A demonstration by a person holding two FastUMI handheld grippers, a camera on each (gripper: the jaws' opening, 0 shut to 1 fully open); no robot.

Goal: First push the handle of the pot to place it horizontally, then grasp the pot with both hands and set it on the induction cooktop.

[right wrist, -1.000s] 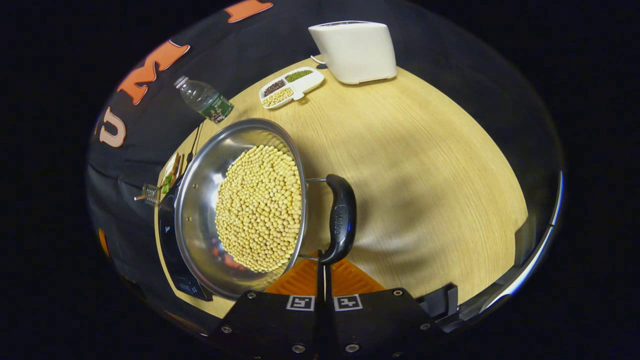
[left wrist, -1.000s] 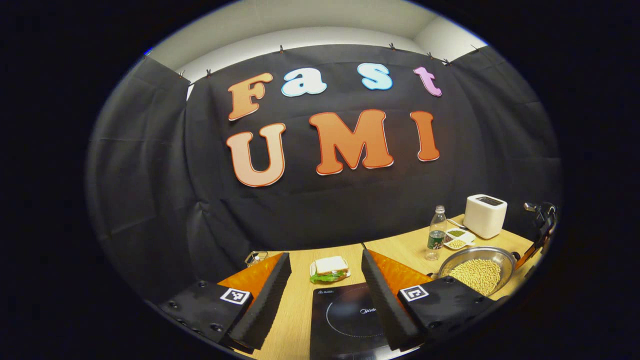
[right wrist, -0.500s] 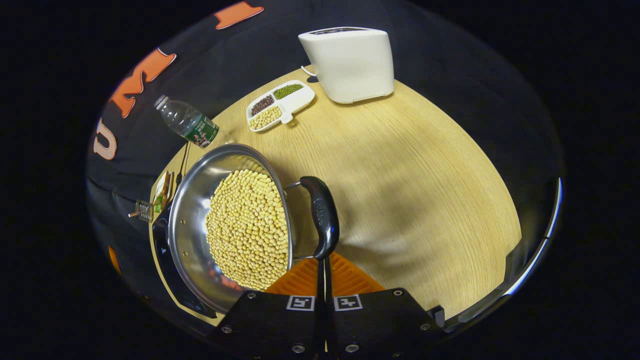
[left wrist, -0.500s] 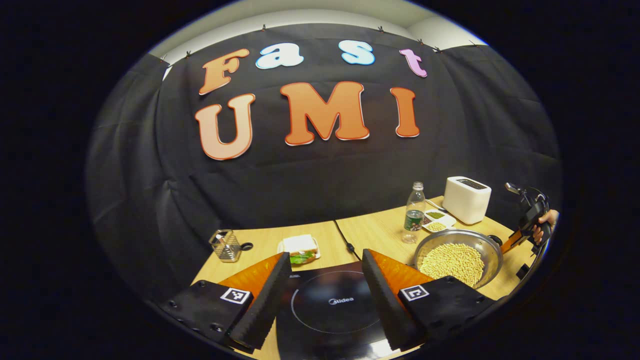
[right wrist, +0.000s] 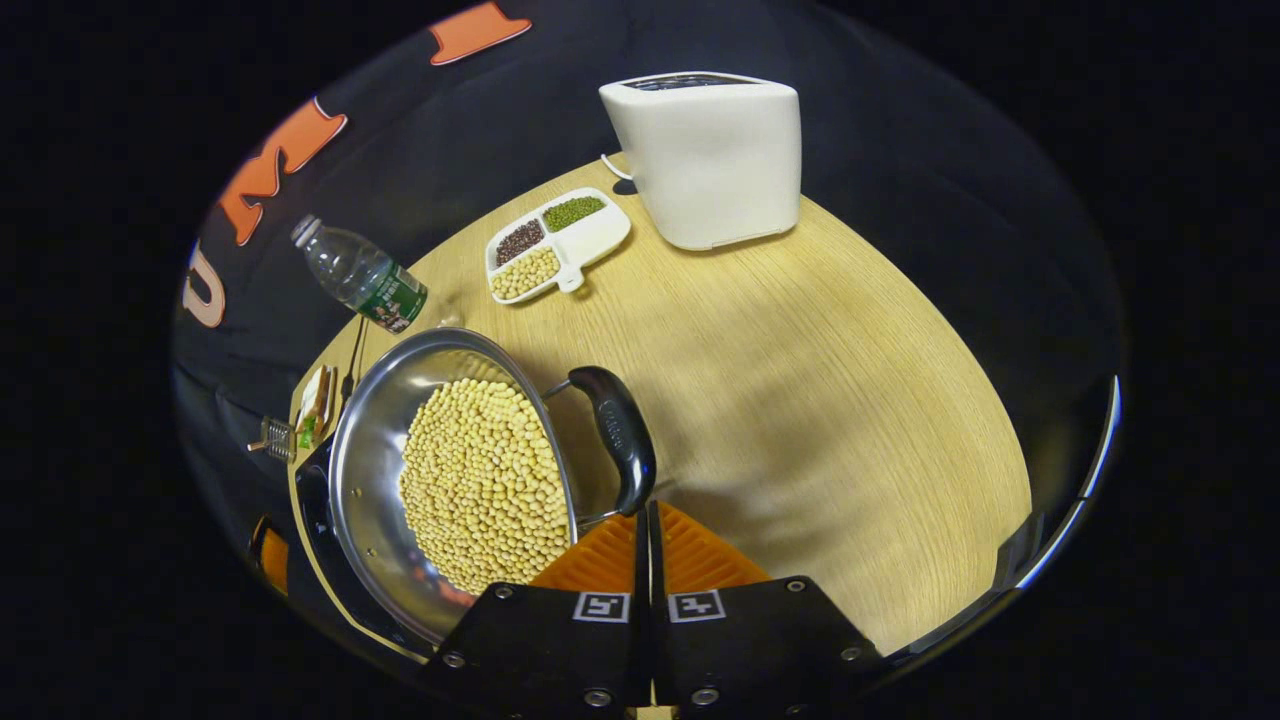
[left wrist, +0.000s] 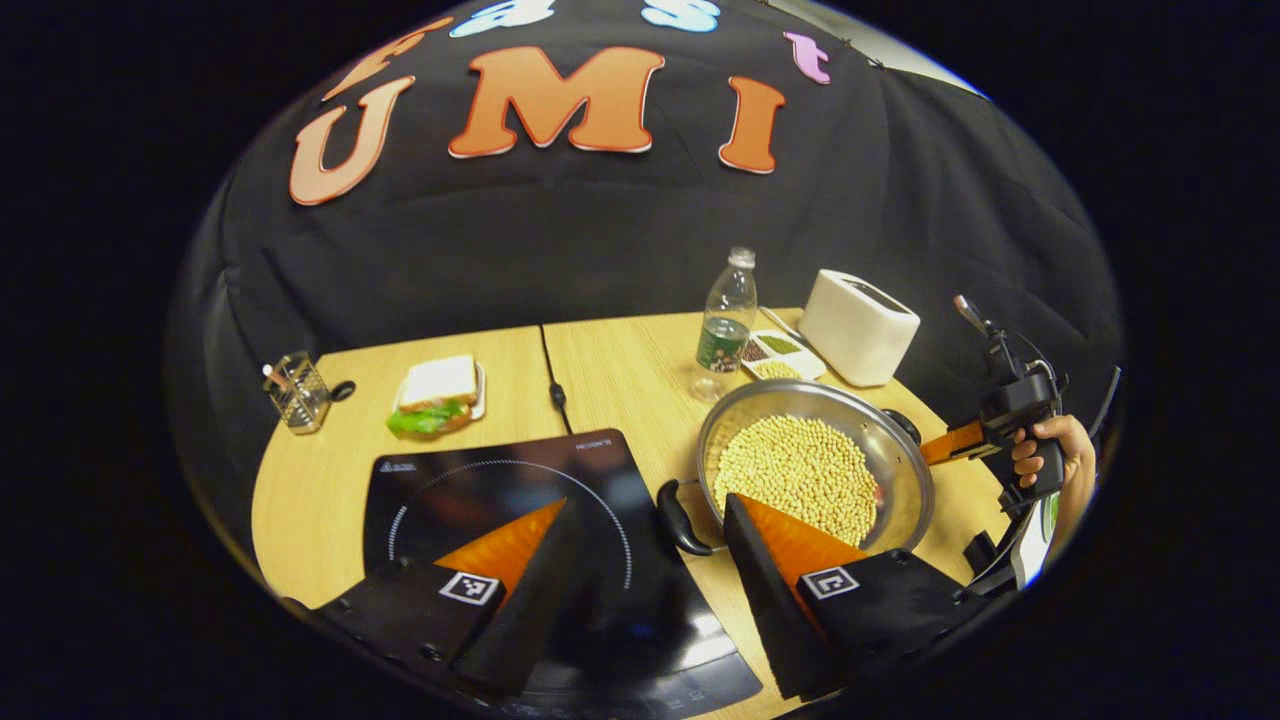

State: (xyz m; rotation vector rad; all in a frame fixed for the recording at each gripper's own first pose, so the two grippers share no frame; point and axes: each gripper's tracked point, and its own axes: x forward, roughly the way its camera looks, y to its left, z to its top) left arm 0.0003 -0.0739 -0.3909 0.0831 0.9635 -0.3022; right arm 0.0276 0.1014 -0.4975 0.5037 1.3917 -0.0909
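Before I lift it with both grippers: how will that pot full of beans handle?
Probably heavy: the pot holds a deep layer of beans. The loose beans may shift or spill if it tilts, so keep it level. The polished steel looks slippery; its black handle likely offers surer purchase.

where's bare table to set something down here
Widest bare patch: the wood between the pot, toaster and table edge. A smaller strip lies between sandwich and bottle, crossed by a cable. Crowded: around the bean tray and cooktop.
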